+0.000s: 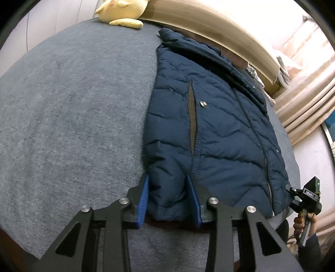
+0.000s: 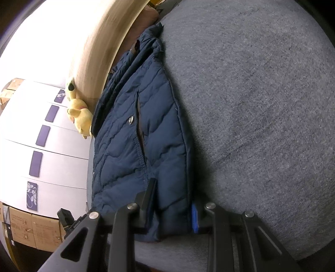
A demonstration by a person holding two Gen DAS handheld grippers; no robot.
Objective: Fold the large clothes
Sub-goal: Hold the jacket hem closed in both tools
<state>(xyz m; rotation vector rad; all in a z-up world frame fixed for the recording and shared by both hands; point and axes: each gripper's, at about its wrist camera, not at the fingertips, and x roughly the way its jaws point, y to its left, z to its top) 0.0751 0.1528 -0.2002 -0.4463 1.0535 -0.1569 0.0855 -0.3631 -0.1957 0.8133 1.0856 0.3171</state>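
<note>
Left wrist view: navy jacket lies flat on the grey bed, running from the near edge toward the headboard, hem nearest. Left tool is part closed, blue pads pinching the hem's left corner. Plush toy sits at the far edge.

Right wrist view: same jacket along the bed's left side. Right tool is narrowly closed on the hem's other corner, fabric bunched between the fingers.

Step, judged: both hem corners gripped, fold about to start. Next move calls for lifting both corners together and carrying the hem evenly toward the collar.
</note>
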